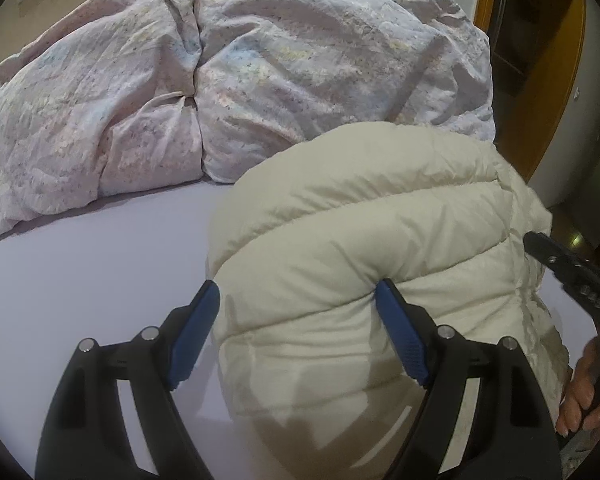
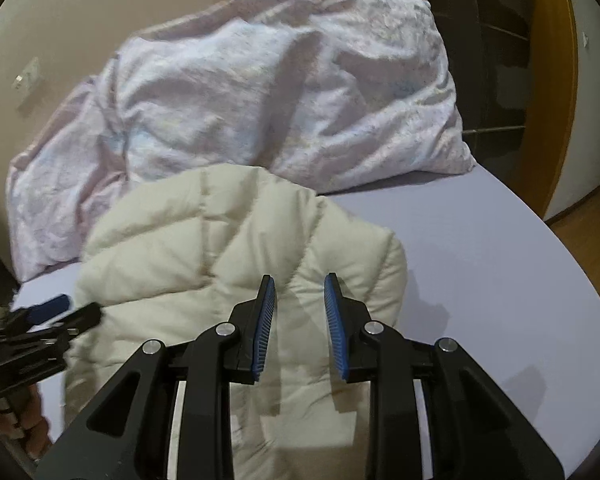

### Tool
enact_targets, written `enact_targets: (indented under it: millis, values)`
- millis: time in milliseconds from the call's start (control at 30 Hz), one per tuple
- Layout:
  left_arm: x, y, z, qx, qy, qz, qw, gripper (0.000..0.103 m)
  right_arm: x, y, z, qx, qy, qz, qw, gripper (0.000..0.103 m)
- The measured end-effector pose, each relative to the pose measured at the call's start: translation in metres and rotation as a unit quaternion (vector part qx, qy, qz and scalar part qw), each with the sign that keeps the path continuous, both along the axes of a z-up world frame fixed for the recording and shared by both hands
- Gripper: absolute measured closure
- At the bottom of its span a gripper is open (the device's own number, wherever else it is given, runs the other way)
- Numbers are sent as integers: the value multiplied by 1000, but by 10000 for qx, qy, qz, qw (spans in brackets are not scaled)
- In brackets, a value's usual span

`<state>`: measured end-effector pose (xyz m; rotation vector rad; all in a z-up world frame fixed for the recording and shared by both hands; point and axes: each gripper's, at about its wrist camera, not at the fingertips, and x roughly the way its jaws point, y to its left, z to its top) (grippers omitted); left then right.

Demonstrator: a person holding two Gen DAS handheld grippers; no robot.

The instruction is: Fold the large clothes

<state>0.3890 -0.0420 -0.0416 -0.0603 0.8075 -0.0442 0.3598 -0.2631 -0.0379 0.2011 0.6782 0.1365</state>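
left gripper [image 1: 298, 294]: released, astride jacket [image 1: 380, 240] edge | right gripper [image 2: 300, 286]: released (above jacket centre) | jacket runs toward frame top

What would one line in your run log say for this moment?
step: folding | item: cream puffer jacket on bed sheet | left gripper: open | right gripper: open

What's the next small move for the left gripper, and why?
Probably close the left gripper on the puffer jacket. Its jaws are open and straddle the jacket's bunched left edge, one blue pad already pressing into the quilting. The right gripper hovers open over the jacket too, so neither holds fabric yet.
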Motion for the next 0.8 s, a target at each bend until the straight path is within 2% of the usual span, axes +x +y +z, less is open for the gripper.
enact_targets:
  millis: [100, 433, 800]
  values:
    - [6, -4, -7, -5, 26, -44, 10000, 21, 13, -7, -16, -94, 214, -116, 9997, 76]
    - [22, -11, -26, -20, 38, -167, 9999, 12, 27, -11, -50, -189, 412, -259, 9986, 75]
    - [31, -2, -44, -190, 1, -234, 9995, 6, 32, -6, -56, -253, 396, -331, 9983, 75]
